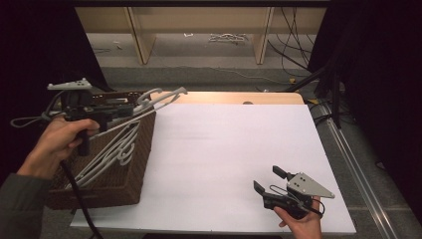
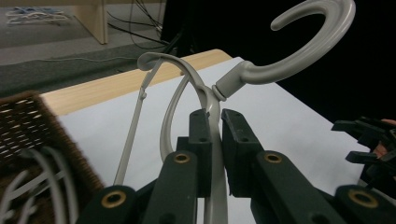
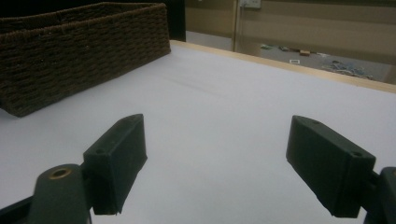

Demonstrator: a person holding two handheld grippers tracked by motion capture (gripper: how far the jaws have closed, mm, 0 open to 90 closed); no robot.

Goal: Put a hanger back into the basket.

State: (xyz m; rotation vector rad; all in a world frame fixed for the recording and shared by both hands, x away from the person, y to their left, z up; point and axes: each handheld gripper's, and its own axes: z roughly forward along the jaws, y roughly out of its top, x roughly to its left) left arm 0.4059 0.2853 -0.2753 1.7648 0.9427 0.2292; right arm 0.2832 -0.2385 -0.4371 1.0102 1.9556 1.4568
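Observation:
A pale grey plastic hanger [image 1: 159, 99] is lifted at a slant over the brown wicker basket [image 1: 134, 164] at the table's left. My left gripper [image 1: 127, 110] is shut on its neck. In the left gripper view the jaws of my left gripper [image 2: 214, 119] pinch the hanger [image 2: 212, 100] just below its hook [image 2: 308, 44]. A second hanger's hook [image 2: 161, 60] rises just behind. More hangers [image 1: 107, 154] lie in the basket. My right gripper [image 1: 266, 177] rests open near the table's front right with nothing in it. Its jaws stand wide apart [image 3: 219, 163] over the white surface.
A white sheet [image 1: 224, 159] covers the table, with a strip of bare wood [image 1: 239, 97] at the far edge. The basket's woven wall [image 3: 84, 51] shows at the left of the right gripper view. Cables and wooden furniture legs lie on the floor beyond.

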